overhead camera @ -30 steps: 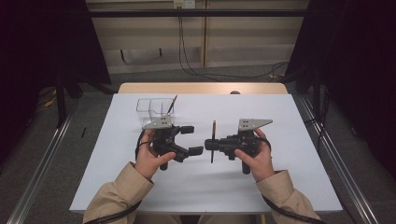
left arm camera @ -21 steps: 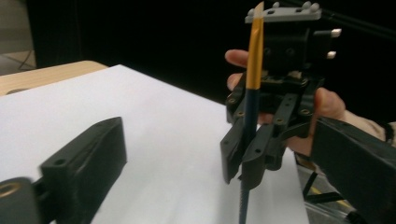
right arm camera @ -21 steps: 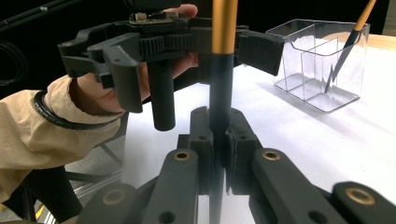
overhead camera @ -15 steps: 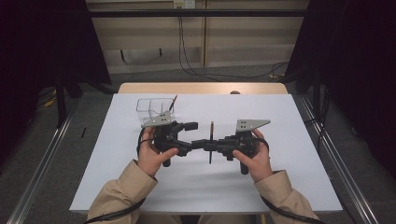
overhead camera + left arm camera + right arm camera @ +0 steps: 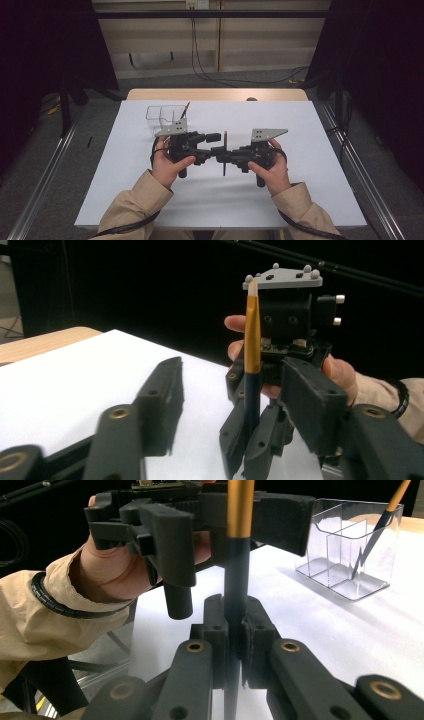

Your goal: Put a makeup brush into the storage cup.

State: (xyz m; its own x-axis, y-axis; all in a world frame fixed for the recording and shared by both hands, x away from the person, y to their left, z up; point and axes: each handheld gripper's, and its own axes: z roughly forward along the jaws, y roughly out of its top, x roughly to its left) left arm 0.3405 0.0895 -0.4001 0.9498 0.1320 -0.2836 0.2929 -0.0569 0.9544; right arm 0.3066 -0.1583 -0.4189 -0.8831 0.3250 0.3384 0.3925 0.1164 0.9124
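A thin brush (image 5: 225, 150) with a dark handle and gold ferrule (image 5: 252, 340) stands upright above the white table (image 5: 300, 200). My right gripper (image 5: 227, 158) is shut on its handle (image 5: 235, 580), with the jaws pinching it from both sides. My left gripper (image 5: 216, 144) faces it from the left. Its jaws have just been closing and now straddle the brush, but a gap remains on each side in the left gripper view (image 5: 235, 371). Neither pad (image 5: 312, 405) presses on it.
A clear divided box (image 5: 165, 117) stands on the table behind the left hand, with a second brush (image 5: 185, 110) leaning in it. In the right gripper view the box (image 5: 350, 550) is at the right. Dark floor and rails flank the table.
My left gripper has slid right toward the brush and its jaws have narrowed around it. The right gripper and the brush have held still.
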